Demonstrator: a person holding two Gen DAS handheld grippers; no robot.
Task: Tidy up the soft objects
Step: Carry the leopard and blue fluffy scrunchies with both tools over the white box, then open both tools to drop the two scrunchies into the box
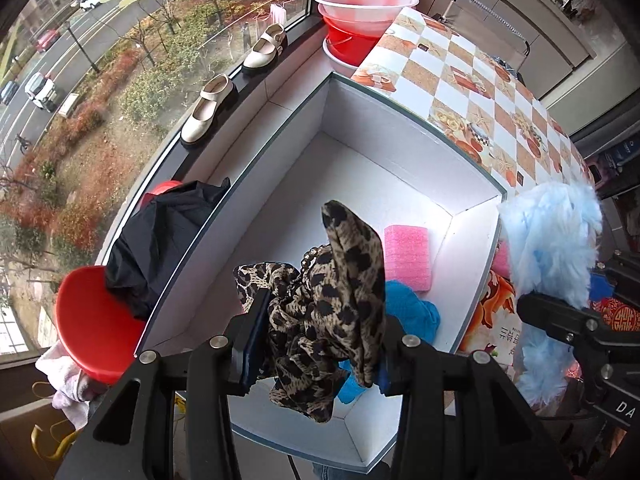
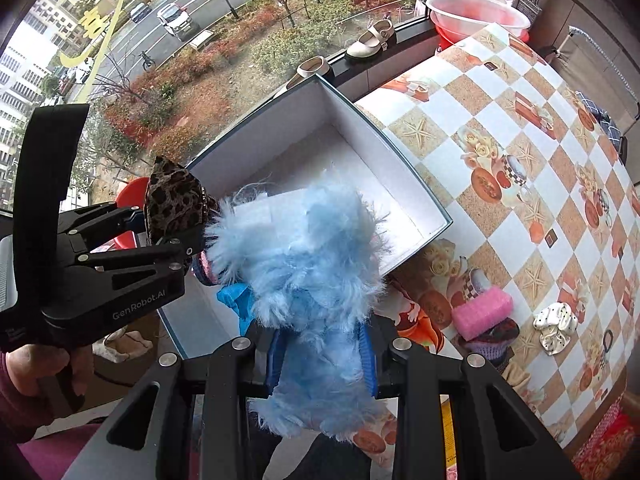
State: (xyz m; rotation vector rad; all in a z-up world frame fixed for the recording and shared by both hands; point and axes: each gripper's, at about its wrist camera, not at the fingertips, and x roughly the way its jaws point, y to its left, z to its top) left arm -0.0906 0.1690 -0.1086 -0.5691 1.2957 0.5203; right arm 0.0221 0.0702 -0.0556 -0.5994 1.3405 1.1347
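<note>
Leopard scrunchie (image 1: 320,312) between left jaws

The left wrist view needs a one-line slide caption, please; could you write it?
Left gripper holds a leopard-print scrunchie above the white box.

The left gripper (image 1: 316,344) is clamping a leopard-print fabric (image 1: 328,312) between its two fingers. The right gripper (image 2: 324,356) is squeezing a fluffy light-blue item (image 2: 304,264) between its blue finger pads (image 2: 368,356). The person's left hand (image 2: 44,364) is gripping the left gripper's handle.
</note>
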